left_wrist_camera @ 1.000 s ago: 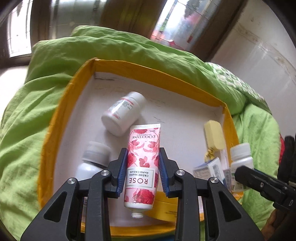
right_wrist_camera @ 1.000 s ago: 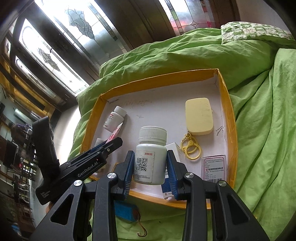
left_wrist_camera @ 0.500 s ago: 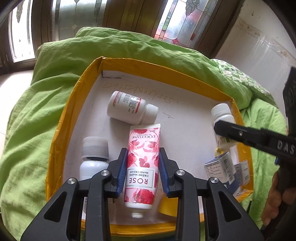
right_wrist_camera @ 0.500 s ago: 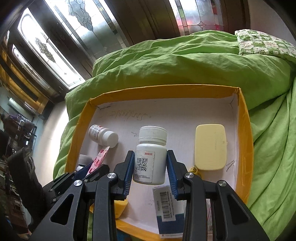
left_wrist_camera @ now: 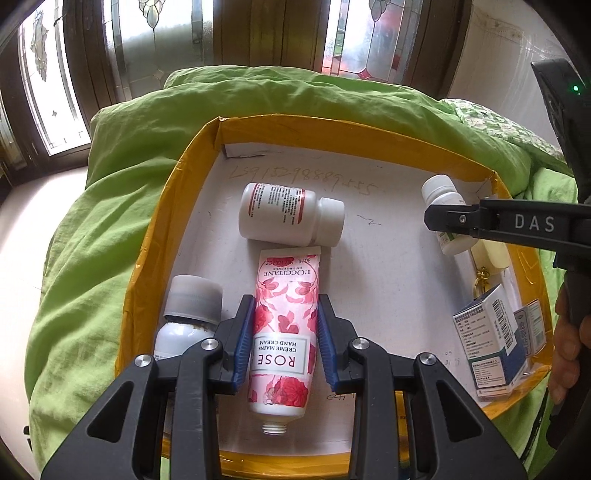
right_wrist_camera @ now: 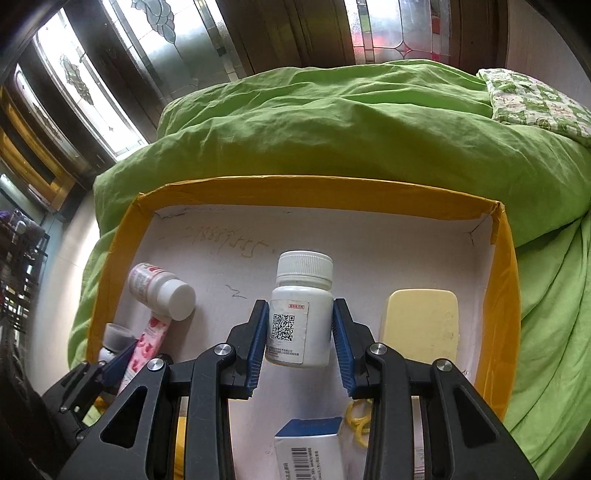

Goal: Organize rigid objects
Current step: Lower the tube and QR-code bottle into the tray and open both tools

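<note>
Left gripper (left_wrist_camera: 284, 339) clamped on a rose hand cream tube (left_wrist_camera: 282, 332), blue fingers (left_wrist_camera: 242, 341) pressed against both of its sides, uncapped threaded neck pointing back toward the camera, crimped end reaching out over the white floor of a yellow-rimmed box (left_wrist_camera: 155, 236). Just past that crimped end, lying on its side near the middle of the box, a white bottle with a red-banded label (left_wrist_camera: 284, 216), cap turned toward the right wall; touching the tube or only close to it, cannot tell. Beside the left finger, near the box's left wall, an upright grey-capped bottle (left_wrist_camera: 188, 317). Right gripper (right_wrist_camera: 301, 343) closed on a white pill bottle (right_wrist_camera: 301, 317) with a QR-code label, held upright above the box floor, pads flat on its flanks; seen from the left wrist at the far right corner of the box (left_wrist_camera: 443, 210). To its right along the right wall, a pale yellow case (right_wrist_camera: 421, 325) lying flat. Nearer the front edge, a blue-and-white carton (right_wrist_camera: 310, 446) with a barcode, and yellow rings (right_wrist_camera: 356, 421) partly hidden behind the right finger. Box resting on a rumpled green duvet (right_wrist_camera: 351, 125) on a bed, with a patterned pillow (right_wrist_camera: 532, 99) at the far right corner and stained-glass windows (left_wrist_camera: 173, 33) behind. Part of a hand (left_wrist_camera: 567, 350) on the right gripper's handle at the right edge of the left-wrist view.
</note>
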`<state>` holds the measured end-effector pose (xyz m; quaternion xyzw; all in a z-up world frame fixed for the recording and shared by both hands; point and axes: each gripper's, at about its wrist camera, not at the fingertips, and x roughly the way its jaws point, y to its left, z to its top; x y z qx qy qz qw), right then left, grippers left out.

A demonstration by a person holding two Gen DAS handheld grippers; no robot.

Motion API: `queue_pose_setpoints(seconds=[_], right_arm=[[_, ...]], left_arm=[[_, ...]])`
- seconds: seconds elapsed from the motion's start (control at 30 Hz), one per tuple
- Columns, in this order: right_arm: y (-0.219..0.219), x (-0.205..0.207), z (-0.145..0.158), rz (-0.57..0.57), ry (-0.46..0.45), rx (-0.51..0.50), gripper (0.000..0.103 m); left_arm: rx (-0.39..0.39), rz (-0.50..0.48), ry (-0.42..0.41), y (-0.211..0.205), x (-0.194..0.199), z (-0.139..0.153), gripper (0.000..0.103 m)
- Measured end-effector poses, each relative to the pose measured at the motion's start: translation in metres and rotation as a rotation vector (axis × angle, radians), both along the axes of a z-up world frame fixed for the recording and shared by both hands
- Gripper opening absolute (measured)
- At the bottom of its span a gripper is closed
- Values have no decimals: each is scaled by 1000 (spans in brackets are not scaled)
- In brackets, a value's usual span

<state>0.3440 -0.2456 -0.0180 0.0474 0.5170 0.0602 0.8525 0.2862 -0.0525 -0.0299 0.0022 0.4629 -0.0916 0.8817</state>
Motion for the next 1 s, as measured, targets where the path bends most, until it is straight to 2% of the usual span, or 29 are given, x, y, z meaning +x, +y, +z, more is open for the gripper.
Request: queue_pose_setpoints(seconds=[0.17, 0.37, 0.47, 0.53, 0.67, 0.77, 0.83, 0.97, 1.0], right_arm=[[-4, 0, -7, -8, 9, -14, 31], [-13, -3, -6, -30, 10, 14, 31], [-16, -8, -1, -35, 0, 27, 33], [-21, -14, 4, -46, -11, 62, 39], [-31, -33, 21, -59, -39, 136, 40], [-39, -51, 34, -69, -64, 182, 46], [-45, -67, 43, -74, -82, 209, 52], [-52, -97, 53, -79, -91, 270, 57], [-54, -107, 55, -81, -93, 287, 61]], left_arm=[[5, 2, -3, -1, 0, 0, 30], [4, 6, -4, -1, 0, 0, 30], [1, 7, 1, 0, 0, 0, 37], [-2, 6, 3, 0, -1, 0, 41], [-9, -3, 7, -2, -7, 4, 52], [-3, -4, -12, -3, -17, 14, 57], [-15, -6, -27, -2, -26, 24, 58], [-58, -17, -37, 3, -44, 40, 58], [-65, -18, -42, 5, -49, 43, 58]])
